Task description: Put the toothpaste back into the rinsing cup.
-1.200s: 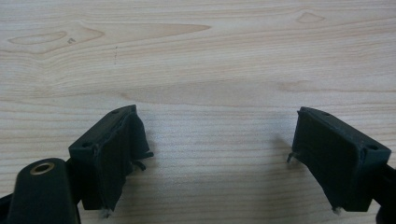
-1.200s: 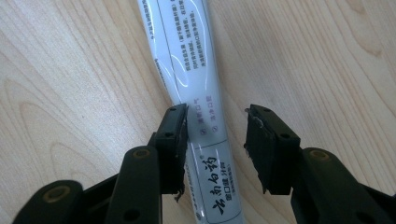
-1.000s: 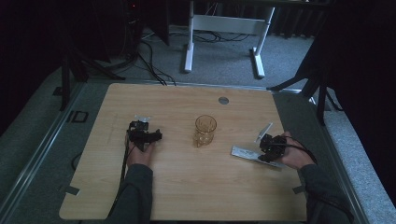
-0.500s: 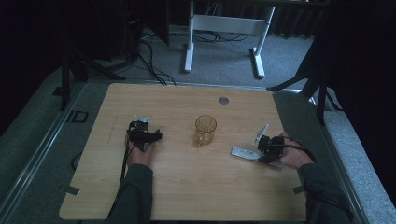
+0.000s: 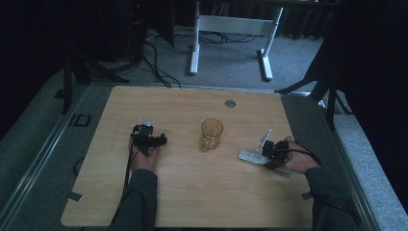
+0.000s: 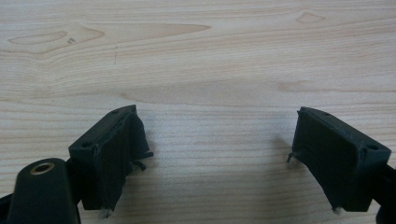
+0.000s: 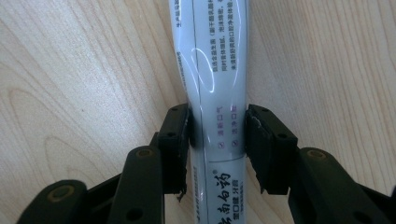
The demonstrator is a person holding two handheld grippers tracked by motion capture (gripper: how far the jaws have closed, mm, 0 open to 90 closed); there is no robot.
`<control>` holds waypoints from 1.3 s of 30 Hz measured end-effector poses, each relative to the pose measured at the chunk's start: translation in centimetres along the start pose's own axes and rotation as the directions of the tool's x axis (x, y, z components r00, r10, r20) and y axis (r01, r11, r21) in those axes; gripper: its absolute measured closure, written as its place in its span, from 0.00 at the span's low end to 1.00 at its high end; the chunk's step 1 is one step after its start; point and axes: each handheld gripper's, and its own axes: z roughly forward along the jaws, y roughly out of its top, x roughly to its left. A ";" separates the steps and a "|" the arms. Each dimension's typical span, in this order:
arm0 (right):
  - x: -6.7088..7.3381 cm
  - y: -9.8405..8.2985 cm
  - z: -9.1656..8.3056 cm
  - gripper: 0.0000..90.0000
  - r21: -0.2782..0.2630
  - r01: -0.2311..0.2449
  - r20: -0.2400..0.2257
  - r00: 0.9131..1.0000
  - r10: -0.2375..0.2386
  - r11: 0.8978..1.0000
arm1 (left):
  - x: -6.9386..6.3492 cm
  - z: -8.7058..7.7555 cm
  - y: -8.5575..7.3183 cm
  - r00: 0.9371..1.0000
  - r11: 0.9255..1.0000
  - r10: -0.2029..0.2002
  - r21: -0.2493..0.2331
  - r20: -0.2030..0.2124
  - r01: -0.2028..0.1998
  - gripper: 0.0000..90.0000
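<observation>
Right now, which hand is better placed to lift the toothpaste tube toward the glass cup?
Right. The right hand-held gripper is already shut on the toothpaste tube, pads pressing both sides. The left hand-held gripper is open over bare table, on the far side of the glass cup.

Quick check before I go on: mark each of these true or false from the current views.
1. The right gripper is closed on the toothpaste tube. True.
2. The left gripper holds the glass cup. False: its jaws stand open over bare table.
3. The glass cup stands upright between the two grippers. True.
4. The tube is inside the cup. False: it lies on the table, right of the cup.
5. The tube is white with printed text. True.
</observation>
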 end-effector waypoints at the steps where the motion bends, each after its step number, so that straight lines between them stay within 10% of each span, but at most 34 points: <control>1: 0.0 0.0 0.0 0.67 0.002 0.003 0.000 1.000 -0.003 1.000 | 0.0 0.0 0.0 1.000 1.000 0.000 0.000 0.000 0.000 0.17; 39: -0.5 1.1 1.0 0.72 0.062 0.027 -0.050 0.998 -0.024 0.998 | 0.0 0.0 0.0 1.000 1.000 0.000 0.000 0.000 0.000 0.17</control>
